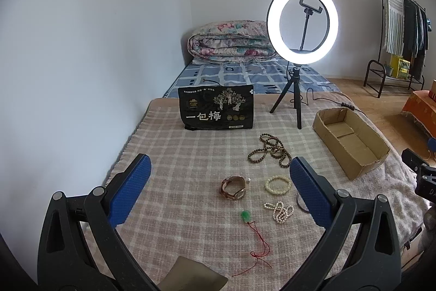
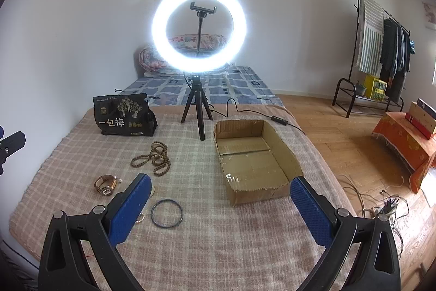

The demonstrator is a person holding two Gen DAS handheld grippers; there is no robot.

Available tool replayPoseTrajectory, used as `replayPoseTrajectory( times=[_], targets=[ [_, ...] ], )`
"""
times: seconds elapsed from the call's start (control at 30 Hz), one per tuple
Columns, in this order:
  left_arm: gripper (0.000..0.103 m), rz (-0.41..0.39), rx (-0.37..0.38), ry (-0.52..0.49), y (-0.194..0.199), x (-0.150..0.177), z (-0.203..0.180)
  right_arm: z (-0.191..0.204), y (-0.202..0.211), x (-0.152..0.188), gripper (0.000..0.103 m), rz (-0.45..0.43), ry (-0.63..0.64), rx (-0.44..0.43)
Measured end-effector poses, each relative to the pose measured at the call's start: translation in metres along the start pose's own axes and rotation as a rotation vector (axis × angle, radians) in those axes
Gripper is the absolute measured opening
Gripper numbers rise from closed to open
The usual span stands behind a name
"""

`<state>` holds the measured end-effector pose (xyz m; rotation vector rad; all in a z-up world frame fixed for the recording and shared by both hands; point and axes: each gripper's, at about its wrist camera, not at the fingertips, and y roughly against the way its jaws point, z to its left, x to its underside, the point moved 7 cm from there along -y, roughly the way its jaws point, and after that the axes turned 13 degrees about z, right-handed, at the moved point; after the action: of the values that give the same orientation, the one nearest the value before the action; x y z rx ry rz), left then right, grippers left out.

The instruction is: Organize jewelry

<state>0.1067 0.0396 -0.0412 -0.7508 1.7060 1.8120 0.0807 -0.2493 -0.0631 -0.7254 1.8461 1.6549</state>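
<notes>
The left gripper (image 1: 219, 176) and right gripper (image 2: 220, 191) both hover with fingers wide apart, holding nothing. The watch (image 1: 233, 187), bead strings and black bangle (image 2: 166, 213) lie on the checked blanket (image 1: 177, 154), left of the cardboard box (image 2: 256, 157).

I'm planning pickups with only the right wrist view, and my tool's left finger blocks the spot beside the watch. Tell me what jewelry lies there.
Observer: A cream bead bracelet lies flat just right of the watch, not touching it.
Operator: List anything nearer to me than that.
Observer: A white pearl strand lies bunched on the near side of the bracelet.
Operator: Report whatever else is outside my frame.
Observer: A green pendant lies on the near side of the watch, and its red cord trails toward you.
</notes>
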Motion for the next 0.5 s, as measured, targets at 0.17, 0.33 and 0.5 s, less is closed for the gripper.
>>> replayPoseTrajectory(
  times=[0.17,0.33,0.5],
  targets=[
    [0.103,0.024,-0.006,0.002,-0.016,-0.008,0.011,0.004,-0.007,-0.011,0.103,-0.001,0.016,0.008],
    [0.103,0.050,-0.013,0.025,-0.032,-0.013,0.025,0.009,-0.019,-0.019,0.103,0.011,0.026,0.019],
    [0.103,0.127,0.045,0.049,-0.057,-0.017,0.038,0.022,-0.040,-0.026,0.103,0.032,0.058,-0.001]
  ],
)
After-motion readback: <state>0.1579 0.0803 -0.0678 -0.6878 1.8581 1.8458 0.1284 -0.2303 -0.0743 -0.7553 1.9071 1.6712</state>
